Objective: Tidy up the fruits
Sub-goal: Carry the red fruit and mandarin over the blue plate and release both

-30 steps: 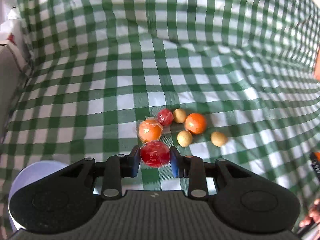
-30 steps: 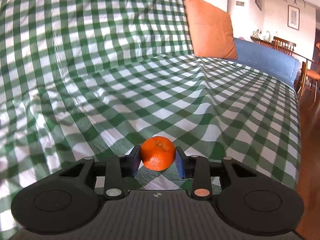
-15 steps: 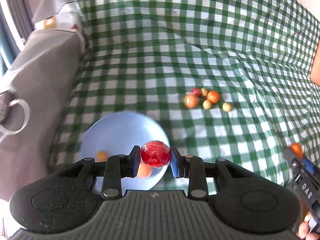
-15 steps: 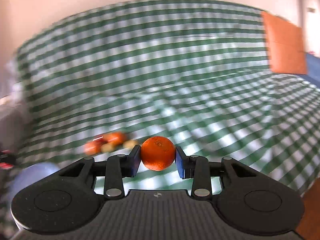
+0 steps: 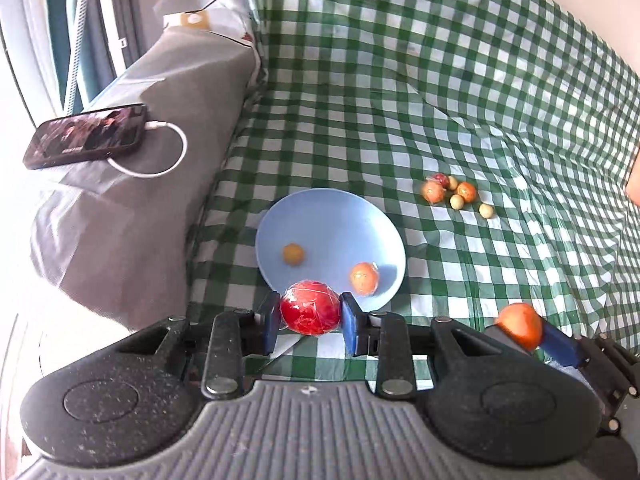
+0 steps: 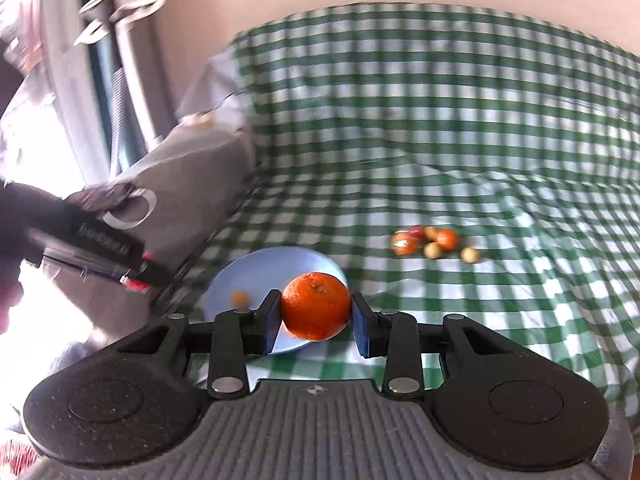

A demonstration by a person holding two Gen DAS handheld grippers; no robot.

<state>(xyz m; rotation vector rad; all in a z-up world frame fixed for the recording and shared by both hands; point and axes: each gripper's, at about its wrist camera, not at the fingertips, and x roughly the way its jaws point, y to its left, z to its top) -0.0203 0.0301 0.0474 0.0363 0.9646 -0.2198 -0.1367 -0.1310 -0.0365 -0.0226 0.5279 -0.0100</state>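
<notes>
My left gripper (image 5: pixel 310 322) is shut on a red fruit wrapped in clear film (image 5: pixel 310 312), held in the air at the near rim of a light blue plate (image 5: pixel 320 224). Two fruits lie on that plate: a small yellow one (image 5: pixel 293 254) and a wrapped orange one (image 5: pixel 364 278). My right gripper (image 6: pixel 316 320) is shut on an orange (image 6: pixel 316 306), above the plate's (image 6: pixel 256 276) near right edge. That orange (image 5: pixel 519 326) also shows at the lower right of the left wrist view. A cluster of several fruits (image 5: pixel 454 194) lies on the cloth beyond the plate.
A green-and-white checked cloth (image 5: pixel 440 80) covers the sofa seat and back. On the grey armrest (image 5: pixel 160 140) at the left lies a phone (image 5: pixel 86 136) with a white cable. The left gripper's body (image 6: pixel 84 244) crosses the left of the right wrist view.
Both grippers have drawn back and to the left with their fruits, away from the cluster. The blue plate, armrest and phone have come into view. The right view has swung left.
</notes>
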